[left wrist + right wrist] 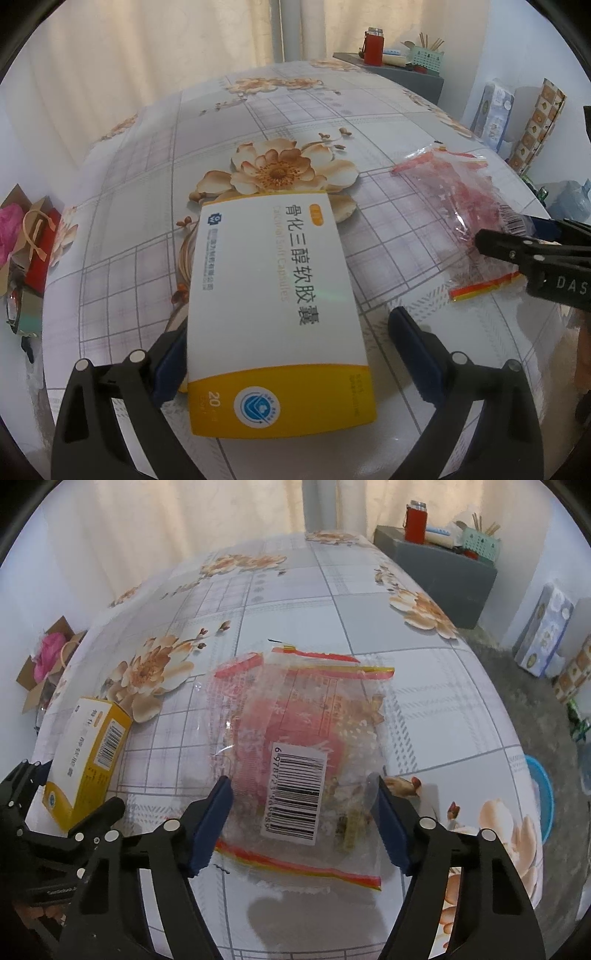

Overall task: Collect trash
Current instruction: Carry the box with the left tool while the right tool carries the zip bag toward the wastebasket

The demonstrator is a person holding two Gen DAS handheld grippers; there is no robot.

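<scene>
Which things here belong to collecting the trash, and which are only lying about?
For the job:
- white and yellow cardboard medicine box, between the left gripper fingers
- clear plastic wrapper with red print, between the right gripper fingers

Lying about:
- red flask
- green basket
- grey cabinet

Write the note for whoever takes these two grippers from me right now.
Left gripper: open, jaws either side of the medicine box, whose right side is clear of its pad; no grip yet.
Right gripper: open, jaws straddling the plastic wrapper; whether the pads touch it I cannot tell.
Both pieces lie flat on the flowered table, box on the left, wrapper on the right.
Done: grippers lined up on the trash.
Left: close on each piece, lift and carry away. No bin shows in either view.
</scene>
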